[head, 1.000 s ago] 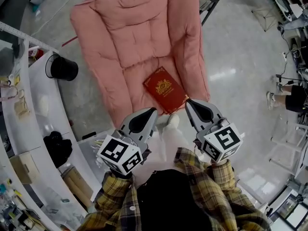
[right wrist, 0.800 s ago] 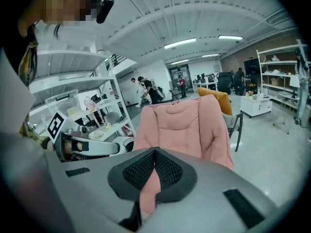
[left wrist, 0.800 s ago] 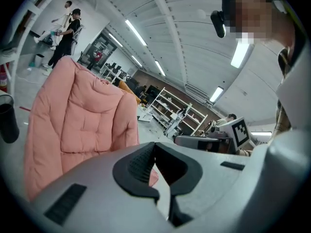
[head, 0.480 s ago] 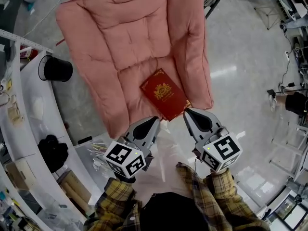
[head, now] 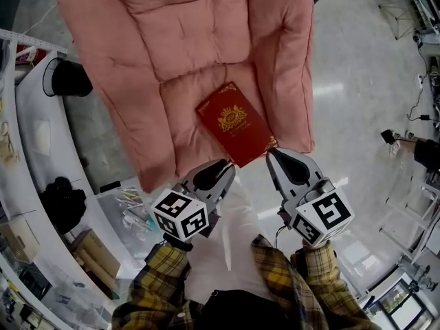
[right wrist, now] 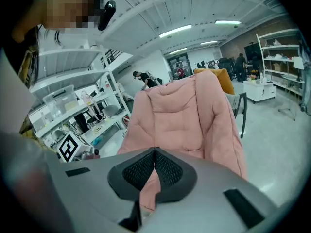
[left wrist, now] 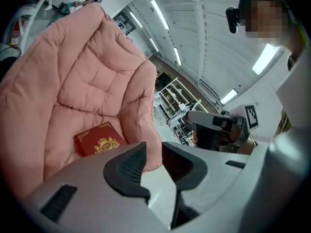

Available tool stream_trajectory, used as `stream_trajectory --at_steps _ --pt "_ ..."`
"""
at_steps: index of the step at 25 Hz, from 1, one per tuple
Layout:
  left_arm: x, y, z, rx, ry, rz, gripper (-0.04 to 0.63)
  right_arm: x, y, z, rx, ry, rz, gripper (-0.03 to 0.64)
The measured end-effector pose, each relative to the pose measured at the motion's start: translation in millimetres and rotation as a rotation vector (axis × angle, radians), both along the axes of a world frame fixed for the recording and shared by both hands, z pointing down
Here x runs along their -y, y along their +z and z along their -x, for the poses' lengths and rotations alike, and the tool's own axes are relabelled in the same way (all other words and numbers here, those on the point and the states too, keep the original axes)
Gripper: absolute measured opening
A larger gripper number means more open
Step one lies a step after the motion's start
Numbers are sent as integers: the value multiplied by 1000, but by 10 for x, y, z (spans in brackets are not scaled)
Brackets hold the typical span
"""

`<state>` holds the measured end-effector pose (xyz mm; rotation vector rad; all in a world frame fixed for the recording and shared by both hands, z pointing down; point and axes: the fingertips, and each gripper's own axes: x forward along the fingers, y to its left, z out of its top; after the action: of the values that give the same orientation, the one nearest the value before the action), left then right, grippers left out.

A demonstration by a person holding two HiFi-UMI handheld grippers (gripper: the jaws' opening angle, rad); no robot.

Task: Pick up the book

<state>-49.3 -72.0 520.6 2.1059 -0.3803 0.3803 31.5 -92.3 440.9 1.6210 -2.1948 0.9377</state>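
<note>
A red book (head: 234, 124) with a gold crest lies flat on the seat of a pink cushioned chair (head: 185, 47). It also shows in the left gripper view, where the book (left wrist: 99, 140) sits just beyond the jaws. My left gripper (head: 221, 165) hovers at the seat's front edge near the book's near corner. Its jaws have just been opening and stand slightly apart, the left gripper (left wrist: 153, 147) holding nothing. My right gripper (head: 271, 153) is by the book's right corner, and the right gripper (right wrist: 154, 150) is shut and empty. The right gripper view does not show the book.
A curved white shelf (head: 34, 136) runs along the left with a black pot (head: 69, 80) and a dark bundle (head: 62, 205) on it. A clear plastic bag (head: 130, 205) lies on the floor. Glossy floor (head: 357, 81) spreads to the right. Shelving (right wrist: 73, 115) stands behind.
Both grippers have dropped lower toward the chair's front edge, and the chair and book now fill more of the head view. The book has not moved on the seat.
</note>
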Motion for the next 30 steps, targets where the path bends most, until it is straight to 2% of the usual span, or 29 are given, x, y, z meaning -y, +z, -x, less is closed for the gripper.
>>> stream_trajectory --at_steps 5,10,15,20,30 --pt "-49 397 -35 -3 16 53 188 22 220 -3 -1 -18 13 18" --pt "-144 901 -51 -8 23 162 285 6 521 -54 18 -11 31 18" --pt "-308 1312 -79 1 45 244 302 -9 673 -93 29 2 41 18" --pt "-541 1724 -127 -18 37 392 318 -64 808 -113 39 -1 52 18" --pt "-923 2449 -228 29 78 573 327 -154 1012 -115 74 -5 83 18"
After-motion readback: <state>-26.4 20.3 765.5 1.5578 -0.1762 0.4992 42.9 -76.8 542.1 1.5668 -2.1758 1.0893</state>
